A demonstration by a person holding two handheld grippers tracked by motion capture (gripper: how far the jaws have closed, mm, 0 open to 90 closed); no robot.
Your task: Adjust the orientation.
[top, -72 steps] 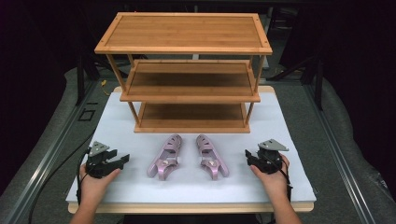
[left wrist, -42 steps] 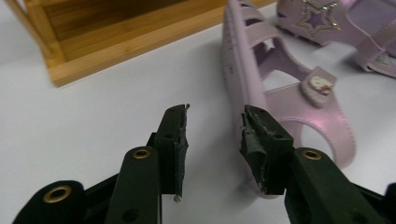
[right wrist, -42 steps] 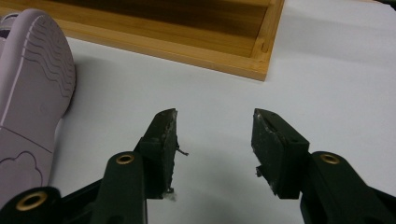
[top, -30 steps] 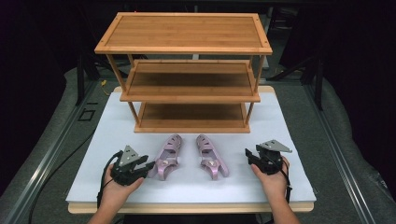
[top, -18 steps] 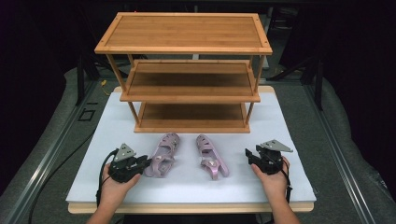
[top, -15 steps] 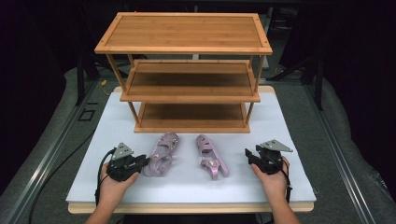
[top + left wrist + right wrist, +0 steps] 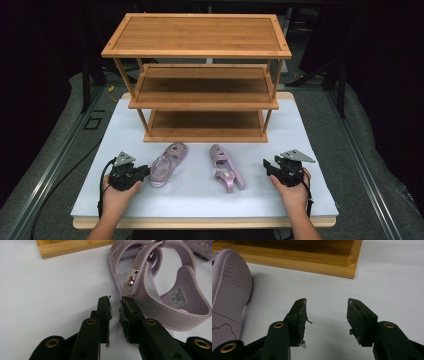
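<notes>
Scene: a white-topped bench (image 7: pixel 310 150) carries a three-tier bamboo shoe rack (image 7: pixel 200 75) at the far side and two lilac sandals in front of it.
Left sandal (image 7: pixel 167 162): lies on the bench just in front of the rack's bottom tier, heel end toward the left gripper, toe angled toward the rack.
Right sandal (image 7: pixel 226 167): lies apart from the left sandal, tipped on its side; the right gripper view shows its ribbed sole (image 7: pixel 229 297).
Left gripper (image 7: pixel 142 172): held low at the heel of the left sandal. In the left gripper view the fingers (image 7: pixel 103 315) stand with only a narrow gap between them; the right-hand finger touches the outside of the heel strap (image 7: pixel 160 312), and nothing sits in the gap.
Right gripper (image 7: pixel 270 167): rests on the bench well to the right of the right sandal; fingers (image 7: pixel 298 312) spread wide, holding nothing.
Step in hand: judged as the approach to grasp the left sandal at its heel, presumably for placing on the rack. No hold is made yet.
Next move calls for: widening the left fingers, shifting so that the heel strap lies between them, then closing on the strap before lifting.
Caution: the strap is thin and pliable; a shallow pinch may slip, and the sandal may swing when raised.
</notes>
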